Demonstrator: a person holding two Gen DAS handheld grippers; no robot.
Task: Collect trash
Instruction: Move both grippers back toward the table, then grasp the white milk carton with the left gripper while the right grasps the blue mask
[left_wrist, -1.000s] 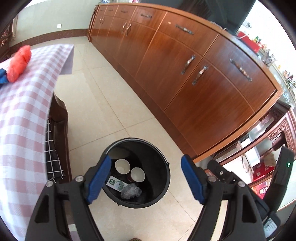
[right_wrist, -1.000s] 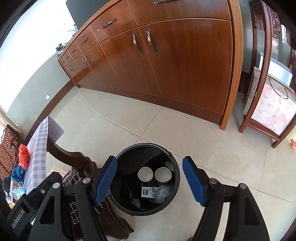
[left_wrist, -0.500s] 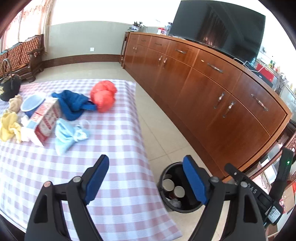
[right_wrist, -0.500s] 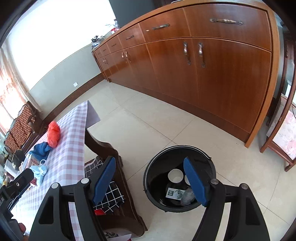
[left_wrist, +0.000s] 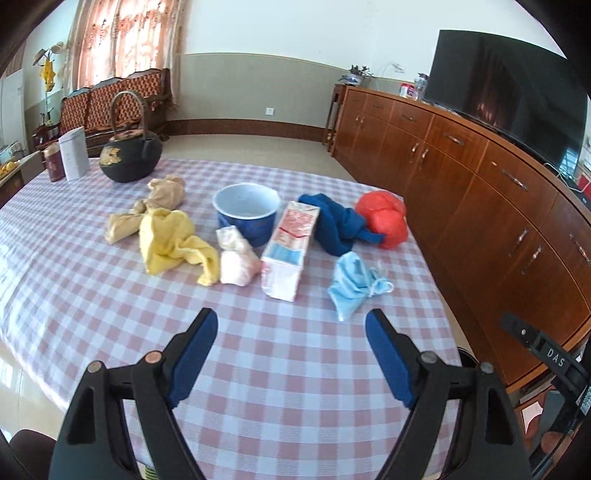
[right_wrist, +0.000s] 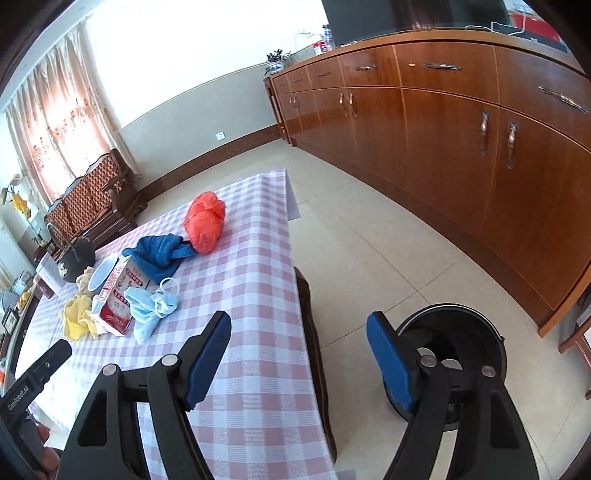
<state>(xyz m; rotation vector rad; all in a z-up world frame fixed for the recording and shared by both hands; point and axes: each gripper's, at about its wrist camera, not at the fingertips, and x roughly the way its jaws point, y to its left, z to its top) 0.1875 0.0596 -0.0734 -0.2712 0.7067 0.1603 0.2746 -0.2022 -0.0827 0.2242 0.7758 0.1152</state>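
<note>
Trash lies on a pink checked tablecloth (left_wrist: 110, 306): a light blue face mask (left_wrist: 352, 286), a red-and-white carton (left_wrist: 290, 249), a pink wad (left_wrist: 236, 258), a yellow cloth (left_wrist: 170, 243), a beige wad (left_wrist: 147, 206), a blue bowl (left_wrist: 245, 212), a dark blue cloth (left_wrist: 338, 225) and a red bag (left_wrist: 384, 218). My left gripper (left_wrist: 291, 350) hangs open and empty over the near cloth, short of the mask. My right gripper (right_wrist: 299, 350) is open and empty above the table's edge; the black bin (right_wrist: 465, 339) with two cups sits on the floor behind its right finger.
A black iron kettle (left_wrist: 129, 155) and two tins (left_wrist: 74, 153) stand at the table's far left. A long wooden sideboard (left_wrist: 480, 184) with a television runs along the right. A wooden bench (left_wrist: 122, 99) stands by the curtained window. Tiled floor (right_wrist: 369, 229) lies between table and sideboard.
Both grippers have swung away from above the bin toward the table. The left view now faces the trash on the cloth; the right view has the bin at its lower right.
</note>
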